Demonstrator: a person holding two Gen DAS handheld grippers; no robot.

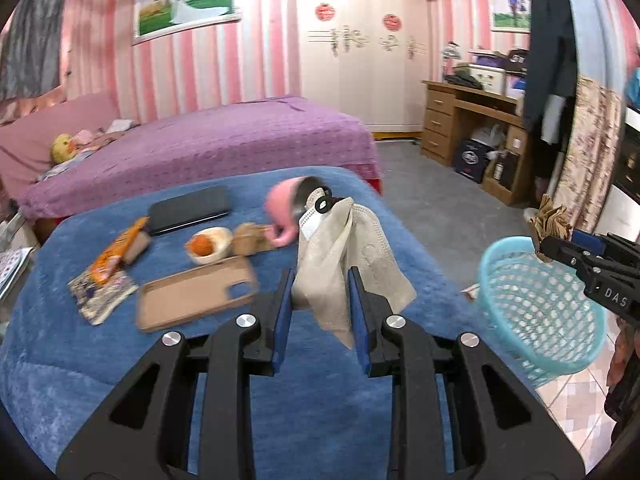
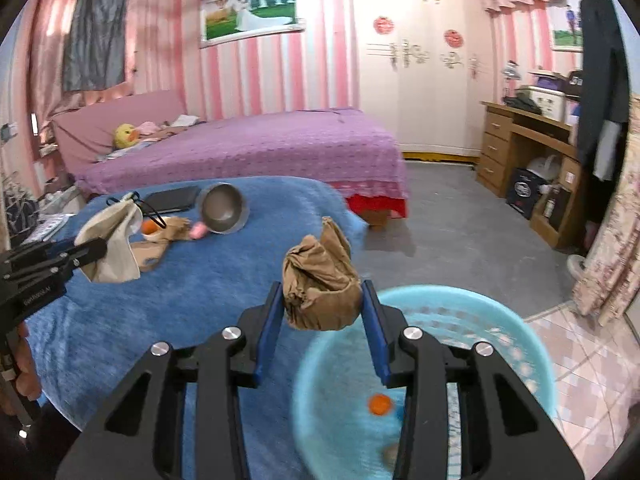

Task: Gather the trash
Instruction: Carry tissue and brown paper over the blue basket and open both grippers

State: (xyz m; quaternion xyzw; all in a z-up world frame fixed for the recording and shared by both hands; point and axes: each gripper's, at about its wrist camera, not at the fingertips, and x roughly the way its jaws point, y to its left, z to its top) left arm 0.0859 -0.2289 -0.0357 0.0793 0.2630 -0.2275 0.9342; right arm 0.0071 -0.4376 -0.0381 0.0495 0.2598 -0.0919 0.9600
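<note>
My left gripper is shut on a used beige face mask and holds it above the blue blanket. The mask also shows in the right wrist view. My right gripper is shut on a crumpled brown paper ball, held over the near rim of the light blue basket. The basket stands to the right of the blanket and holds an orange scrap. In the left wrist view the right gripper holds the paper above the basket.
On the blanket lie an orange snack wrapper, a brown phone case, an orange peel in a paper cup, a pink mug on its side and a black phone. A purple bed is behind, a wooden desk at right.
</note>
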